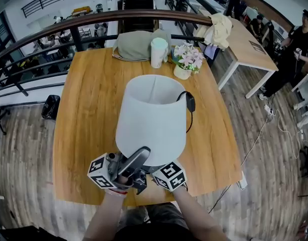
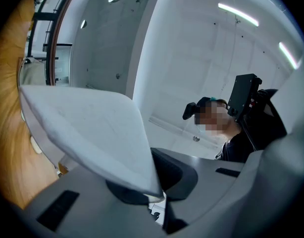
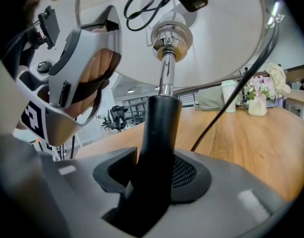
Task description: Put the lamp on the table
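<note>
Over the near half of the table (image 1: 89, 109) sits the lamp (image 1: 151, 124), upright. Its white shade (image 2: 92, 128) hides the base from above, so whether it touches the wood cannot be told. A grey bag (image 1: 136, 45) lies at the far edge. The left gripper (image 2: 154, 190) is clenched on the shade's lower rim. The right gripper (image 3: 154, 177) grasps the black stem (image 3: 159, 128), jaws wide around it, below a chrome rod (image 3: 165, 76). A cup (image 1: 159, 51) and flowers (image 1: 186, 59) stand beside the bag. A black cord (image 3: 231, 98) hangs from the shade's right.
</note>
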Motion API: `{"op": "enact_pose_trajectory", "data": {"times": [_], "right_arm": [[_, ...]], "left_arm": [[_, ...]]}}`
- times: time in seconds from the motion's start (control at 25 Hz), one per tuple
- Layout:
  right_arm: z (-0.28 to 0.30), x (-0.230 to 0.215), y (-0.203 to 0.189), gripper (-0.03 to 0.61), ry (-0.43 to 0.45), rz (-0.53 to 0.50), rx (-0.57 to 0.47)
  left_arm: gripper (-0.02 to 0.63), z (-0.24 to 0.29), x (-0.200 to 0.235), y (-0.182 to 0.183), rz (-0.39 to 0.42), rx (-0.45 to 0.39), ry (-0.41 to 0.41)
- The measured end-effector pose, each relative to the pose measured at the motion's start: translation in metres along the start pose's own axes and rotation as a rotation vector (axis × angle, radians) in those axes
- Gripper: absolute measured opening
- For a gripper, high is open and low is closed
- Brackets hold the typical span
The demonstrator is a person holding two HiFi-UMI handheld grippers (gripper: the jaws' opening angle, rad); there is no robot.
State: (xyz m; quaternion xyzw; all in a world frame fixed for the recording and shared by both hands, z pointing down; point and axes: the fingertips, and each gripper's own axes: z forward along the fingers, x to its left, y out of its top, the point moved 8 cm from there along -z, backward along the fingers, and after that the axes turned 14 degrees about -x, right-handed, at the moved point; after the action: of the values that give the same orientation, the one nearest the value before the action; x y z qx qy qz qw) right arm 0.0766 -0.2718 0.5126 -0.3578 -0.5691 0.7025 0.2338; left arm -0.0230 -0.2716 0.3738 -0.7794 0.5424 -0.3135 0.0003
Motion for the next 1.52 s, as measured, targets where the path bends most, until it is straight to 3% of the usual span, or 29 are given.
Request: {"op": "enact_pose_trajectory", "data": {"times": [0.72, 1.0, 1.16, 1.52], "right_arm": [[0.032, -0.041, -0.001, 0.199, 0.088, -0.021, 0.018], [0.032, -0.031, -0.001, 0.21, 0.02, -0.084, 0.044], [0.024, -0.028, -0.004, 0.25, -0.018, -0.094, 0.07], [0.0, -0.018, -0.002, 0.25, -0.101, -0.07, 0.02]], "left_arm": [[0.005, 0.002, 0.044, 0.012, 0.054, -0.054, 0.038], [0.002, -0.004, 0.037, 0.008, 0.052, -0.056, 0.029], [0.001, -0.004, 0.032, 0.003, 0.041, -0.037, 0.016], [0.0, -0.015, 0.021, -0.004, 0.032, -0.025, 0.003]]}}
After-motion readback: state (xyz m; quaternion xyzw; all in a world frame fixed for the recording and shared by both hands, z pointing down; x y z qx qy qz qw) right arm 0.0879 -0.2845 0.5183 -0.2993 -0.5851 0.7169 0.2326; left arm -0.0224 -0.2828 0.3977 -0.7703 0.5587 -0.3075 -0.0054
